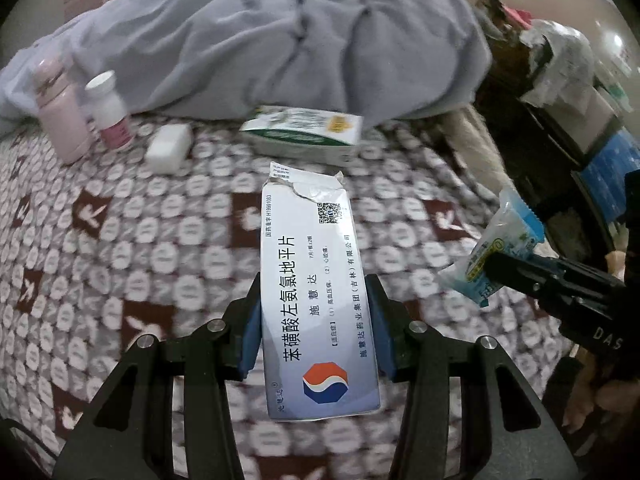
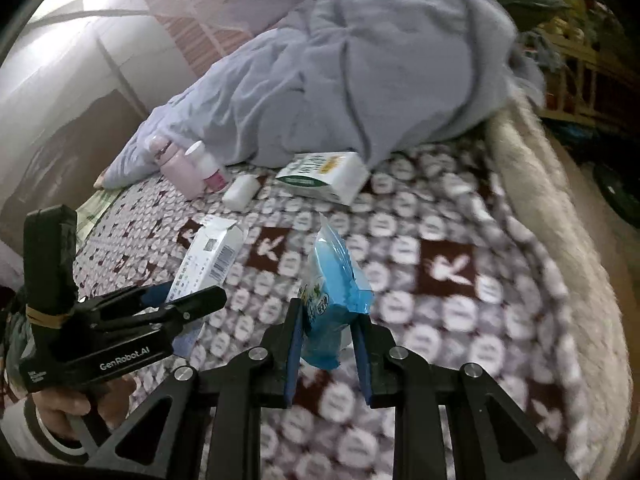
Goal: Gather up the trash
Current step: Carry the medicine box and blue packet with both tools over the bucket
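The torn white medicine carton sits lengthwise between the pads of the left gripper, which are clamped on its long sides, holding it clear above the patterned bedspread. It looks empty and light, a thin card shell that would cave under a hard squeeze; the firm long edges near the intact end look the safest place to grip, away from the ripped flap. The blue plastic wrapper is pinched in the right gripper, whose fingers are closed on its lower half. It is soft, crinkly and probably slippery, so a bunched fold holds better than a single layer. On the bed beyond lie a green-and-white box, a small white packet, a white-capped bottle and a pink bottle, against a grey quilt.
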`<action>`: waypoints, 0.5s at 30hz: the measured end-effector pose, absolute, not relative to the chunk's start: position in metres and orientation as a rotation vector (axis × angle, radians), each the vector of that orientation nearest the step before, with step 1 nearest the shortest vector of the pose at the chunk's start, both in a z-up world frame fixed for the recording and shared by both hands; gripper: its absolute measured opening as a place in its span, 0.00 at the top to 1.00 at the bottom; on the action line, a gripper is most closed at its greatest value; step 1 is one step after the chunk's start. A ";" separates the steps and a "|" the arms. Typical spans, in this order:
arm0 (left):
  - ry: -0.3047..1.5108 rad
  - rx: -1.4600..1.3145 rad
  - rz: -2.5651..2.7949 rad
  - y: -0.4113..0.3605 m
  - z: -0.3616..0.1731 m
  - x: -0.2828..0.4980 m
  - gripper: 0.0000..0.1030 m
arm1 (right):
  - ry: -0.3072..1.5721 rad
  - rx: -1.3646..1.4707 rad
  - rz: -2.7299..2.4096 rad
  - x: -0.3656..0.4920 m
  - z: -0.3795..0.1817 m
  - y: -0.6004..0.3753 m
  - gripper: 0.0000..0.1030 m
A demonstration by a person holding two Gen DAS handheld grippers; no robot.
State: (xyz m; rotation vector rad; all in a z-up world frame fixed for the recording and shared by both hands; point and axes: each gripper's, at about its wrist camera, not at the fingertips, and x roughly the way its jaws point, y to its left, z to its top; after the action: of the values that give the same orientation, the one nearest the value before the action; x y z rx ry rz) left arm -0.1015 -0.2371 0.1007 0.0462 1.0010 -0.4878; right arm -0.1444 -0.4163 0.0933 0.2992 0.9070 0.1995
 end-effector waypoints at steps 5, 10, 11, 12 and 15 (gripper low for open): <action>0.989 0.077 -0.537 -0.269 0.106 -0.112 0.57 | 0.891 0.313 0.162 -0.163 0.101 -0.438 0.78; 0.977 0.108 -0.603 -0.307 0.113 -0.123 0.57 | 0.872 0.325 0.108 -0.184 0.110 -0.467 0.78; 0.973 0.116 -0.618 -0.316 0.115 -0.126 0.57 | 0.866 0.334 0.092 -0.189 0.112 -0.475 0.78; 0.967 0.128 -0.637 -0.327 0.117 -0.129 0.57 | 0.860 0.339 0.079 -0.193 0.113 -0.481 0.78; 0.956 0.154 -0.680 -0.351 0.121 -0.138 0.57 | 0.850 0.359 0.033 -0.207 0.116 -0.504 0.78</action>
State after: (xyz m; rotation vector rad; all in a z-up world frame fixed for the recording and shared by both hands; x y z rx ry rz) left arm -0.1376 -0.3514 0.1209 0.1543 0.9563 -0.6805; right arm -0.2066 -0.5036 0.1155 0.3590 0.8501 0.0330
